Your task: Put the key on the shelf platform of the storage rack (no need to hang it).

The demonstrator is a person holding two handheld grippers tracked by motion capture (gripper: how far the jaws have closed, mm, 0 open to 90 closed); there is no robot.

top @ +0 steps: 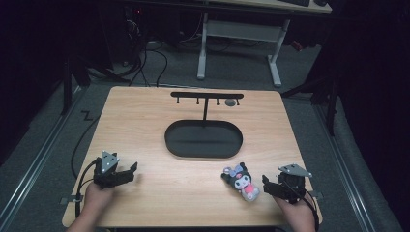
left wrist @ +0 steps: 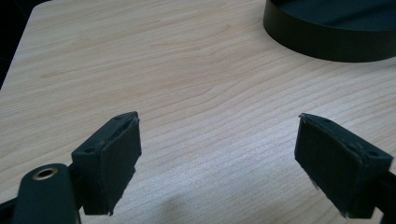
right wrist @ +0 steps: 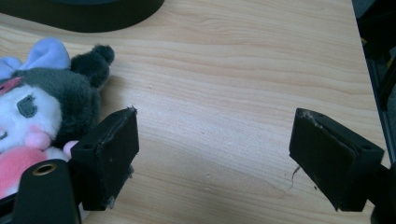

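High view — plush toy (top: 243,181) just left of right gripper (top: 270,186) | jaws apart, empty

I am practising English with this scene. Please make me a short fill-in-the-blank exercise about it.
1. The plush toy lies on the table nearest the ____ gripper.
2. The fingers of the left gripper stand ____, with nothing between them.
3. The black oval tray holds a stand shaped like the letter ____.

Missing words: right; open; T
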